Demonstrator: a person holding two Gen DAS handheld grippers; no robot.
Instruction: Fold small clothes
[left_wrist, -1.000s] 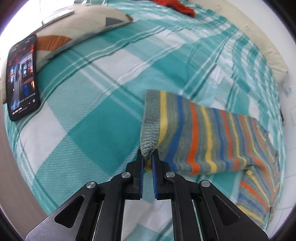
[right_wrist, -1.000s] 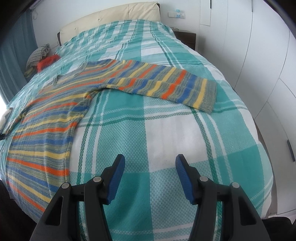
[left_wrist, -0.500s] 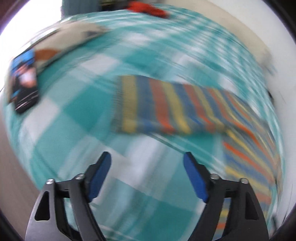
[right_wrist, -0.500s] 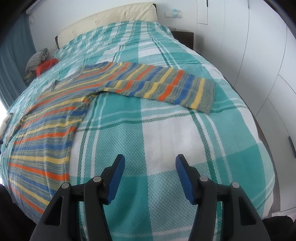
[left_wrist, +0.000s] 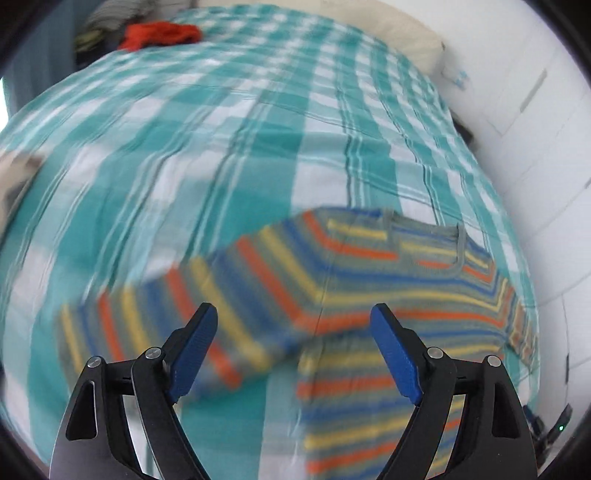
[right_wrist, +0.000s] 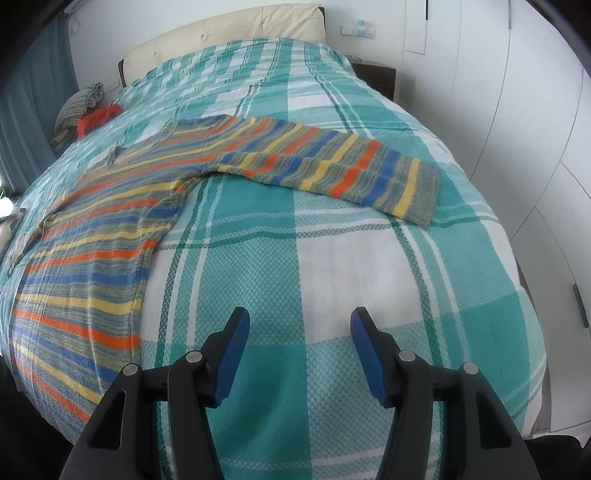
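Observation:
A striped sweater (left_wrist: 332, 295) in blue, orange, yellow and grey lies flat on the teal checked bedspread (left_wrist: 221, 147). In the left wrist view one sleeve (left_wrist: 147, 325) stretches out to the left, blurred by motion. My left gripper (left_wrist: 293, 347) is open and empty just above the sleeve near the armpit. In the right wrist view the sweater (right_wrist: 110, 236) lies at the left, its other sleeve (right_wrist: 332, 166) spread out to the right. My right gripper (right_wrist: 299, 350) is open and empty over bare bedspread (right_wrist: 332, 258), well short of the sleeve.
A red garment (left_wrist: 159, 33) and other clothes lie at the far left corner of the bed; they also show in the right wrist view (right_wrist: 98, 118). A cream headboard (right_wrist: 221, 33) stands at the back. White wardrobe doors (right_wrist: 535, 110) run along the right side.
My left gripper let go of the sleeve cuff, opened, and swung right along the sleeve toward the sweater's body. My right gripper stayed open and hardly moved.

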